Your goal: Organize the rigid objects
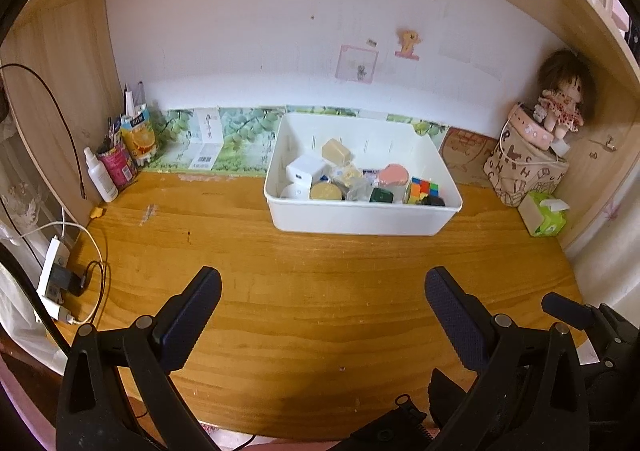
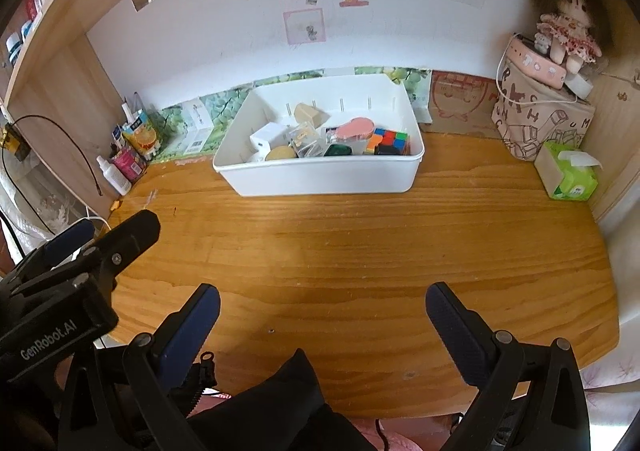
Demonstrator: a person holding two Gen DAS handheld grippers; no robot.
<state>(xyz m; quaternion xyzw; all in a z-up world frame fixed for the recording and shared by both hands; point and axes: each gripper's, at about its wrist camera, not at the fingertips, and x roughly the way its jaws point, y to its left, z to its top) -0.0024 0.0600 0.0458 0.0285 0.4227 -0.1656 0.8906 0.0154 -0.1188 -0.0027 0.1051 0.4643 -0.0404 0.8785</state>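
A white plastic bin [image 1: 360,217] [image 2: 320,179] stands at the back of the wooden desk [image 1: 300,291]. Inside lie a Rubik's cube [image 1: 424,189] [image 2: 390,141], a white charger block [image 1: 306,169] [image 2: 268,139], a beige block [image 1: 336,150], a pink flat piece [image 1: 394,174] [image 2: 356,129], a gold round tin [image 1: 326,193], a dark green item [image 1: 382,195] and clear plastic boxes. My left gripper [image 1: 324,291] is open and empty over the desk's near part. My right gripper [image 2: 324,305] is open and empty too, well short of the bin. The left gripper also shows in the right wrist view [image 2: 100,239].
Bottles and a pen cup [image 1: 120,155] stand at the back left. A power strip with cables [image 1: 56,279] hangs at the left edge. A patterned bag with a doll [image 1: 528,167] and a green tissue pack [image 1: 546,213] sit at the back right. Wooden side panels enclose the desk.
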